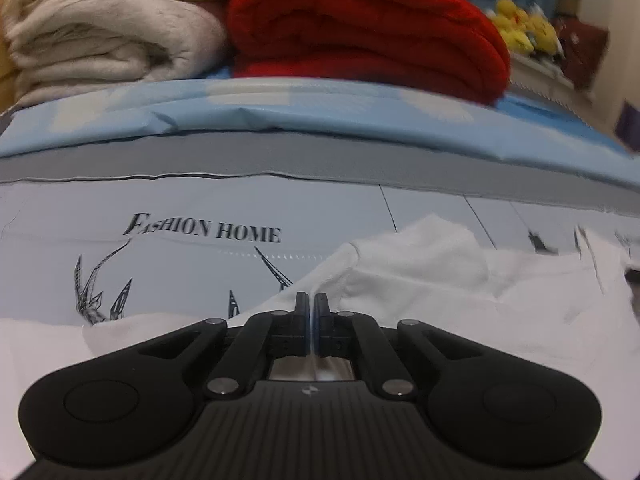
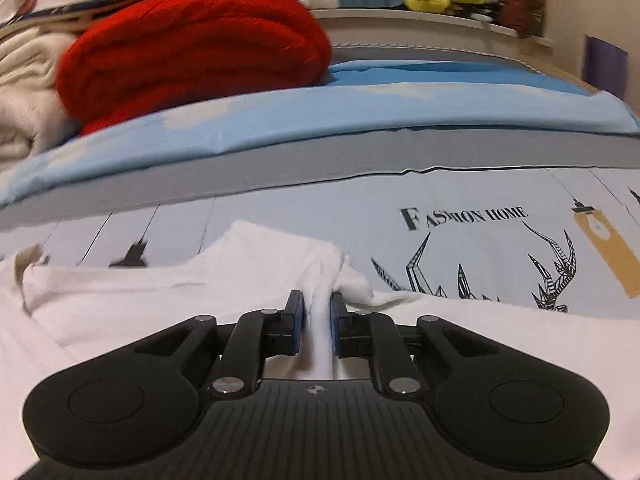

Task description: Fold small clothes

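We see the white garment (image 2: 168, 304) spread on the printed sheet (image 2: 460, 240), on the near part of the bed below the grey band. Our right gripper (image 2: 316, 304) is clenched on a bunched fold of it, cloth plainly pinched between the pads. Our left gripper (image 1: 311, 304) is pressed closed at the garment's (image 1: 420, 280) edge; whether cloth sits between its fingers we cannot tell. Beyond, a red blanket (image 1: 360, 28) and a cream one (image 1: 108, 28) lie folded on the blue cover (image 1: 280, 108).
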Demonstrator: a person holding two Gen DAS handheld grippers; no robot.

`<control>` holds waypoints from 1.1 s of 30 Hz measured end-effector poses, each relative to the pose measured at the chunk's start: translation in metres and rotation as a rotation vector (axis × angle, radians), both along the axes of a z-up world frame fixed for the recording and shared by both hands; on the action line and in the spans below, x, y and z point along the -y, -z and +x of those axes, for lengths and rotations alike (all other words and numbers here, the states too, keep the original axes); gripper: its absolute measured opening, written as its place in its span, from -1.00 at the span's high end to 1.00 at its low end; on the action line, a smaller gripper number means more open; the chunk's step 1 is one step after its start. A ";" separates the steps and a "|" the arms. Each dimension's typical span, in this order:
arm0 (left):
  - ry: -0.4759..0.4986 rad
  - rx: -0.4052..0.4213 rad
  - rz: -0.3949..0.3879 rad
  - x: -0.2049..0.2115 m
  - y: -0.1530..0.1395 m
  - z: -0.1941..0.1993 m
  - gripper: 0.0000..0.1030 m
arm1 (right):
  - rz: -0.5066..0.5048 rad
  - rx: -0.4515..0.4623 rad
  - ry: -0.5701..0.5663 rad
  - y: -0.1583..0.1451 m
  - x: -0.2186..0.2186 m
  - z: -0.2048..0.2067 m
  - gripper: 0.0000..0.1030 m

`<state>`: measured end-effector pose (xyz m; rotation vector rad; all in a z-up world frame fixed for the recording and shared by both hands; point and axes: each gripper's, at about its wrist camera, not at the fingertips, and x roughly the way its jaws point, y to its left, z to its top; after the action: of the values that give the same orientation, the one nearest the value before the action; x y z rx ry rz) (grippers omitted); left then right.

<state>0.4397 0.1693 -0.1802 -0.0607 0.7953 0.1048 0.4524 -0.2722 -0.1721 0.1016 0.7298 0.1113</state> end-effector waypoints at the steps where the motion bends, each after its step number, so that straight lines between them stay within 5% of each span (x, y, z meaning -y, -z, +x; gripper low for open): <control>1: 0.018 -0.001 0.040 0.003 -0.005 -0.003 0.77 | -0.004 -0.006 0.012 0.003 -0.002 0.002 0.60; 3: 0.029 0.048 0.058 0.005 -0.025 -0.022 0.73 | 0.005 -0.009 0.049 0.000 0.000 0.004 0.52; 5: 0.063 0.071 -0.006 0.007 -0.038 -0.049 0.66 | 0.033 -0.002 0.057 -0.011 0.005 -0.010 0.45; 8: 0.153 -0.072 -0.180 0.010 -0.021 -0.077 0.37 | 0.033 0.022 0.025 -0.028 0.022 -0.042 0.23; 10: 0.178 -0.166 -0.132 0.015 0.001 -0.093 0.41 | 0.001 -0.033 0.016 -0.031 0.032 -0.054 0.24; 12: 0.160 -0.185 -0.061 0.019 -0.009 -0.113 0.40 | -0.006 -0.031 0.062 -0.047 0.050 -0.077 0.24; 18: 0.118 -0.191 -0.089 0.013 -0.080 -0.211 0.39 | 0.094 0.049 0.055 -0.124 0.086 -0.188 0.23; 21: 0.092 -0.199 -0.136 0.012 -0.094 -0.269 0.37 | 0.104 0.004 0.026 -0.139 0.088 -0.249 0.23; 26: -0.026 -0.266 -0.238 0.012 -0.079 -0.349 0.24 | 0.089 -0.161 0.034 -0.105 0.085 -0.329 0.23; 33: -0.074 -0.450 -0.291 0.014 -0.029 -0.377 0.18 | 0.041 -0.406 0.112 -0.034 0.094 -0.354 0.23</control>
<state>0.0628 0.1554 -0.1509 -0.3514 1.2545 0.0719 0.0986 -0.3663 -0.1382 0.2072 1.1252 -0.0029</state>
